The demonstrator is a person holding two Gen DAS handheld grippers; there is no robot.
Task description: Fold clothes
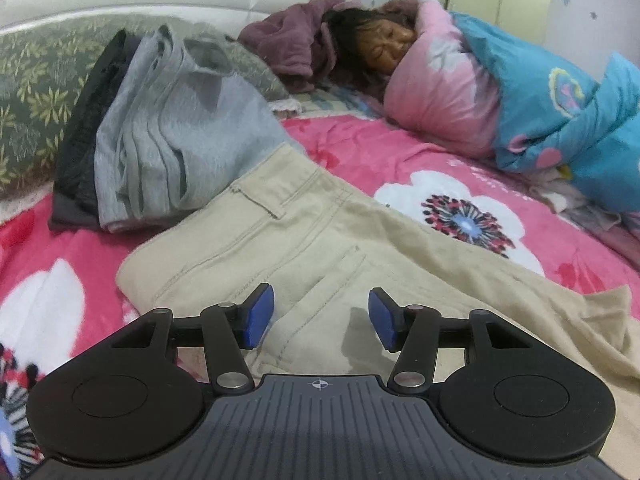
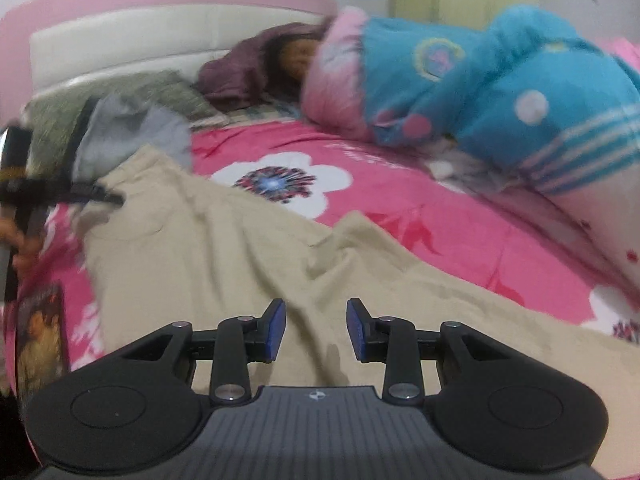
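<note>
The beige trousers lay spread on the pink floral blanket, and folding them well meant pinching matching edges — the left gripper and right gripper both hung above the cloth, jaws parted and empty. Just beyond the trousers' waistband sat a folded grey stack; further beyond, a person lay under a blue quilt.

the beige trousers lie spread on the pink flowered blanket, waistband toward the far side, and the left gripper hovers over their pocket seams with its blue pads apart and nothing between them. just beyond the trousers' waistband sits a stack of folded clothes, grey over dark, backed by a green leaf-print pillow. well beyond the trousers to the right, a person lies under a pink and blue quilt.
</note>
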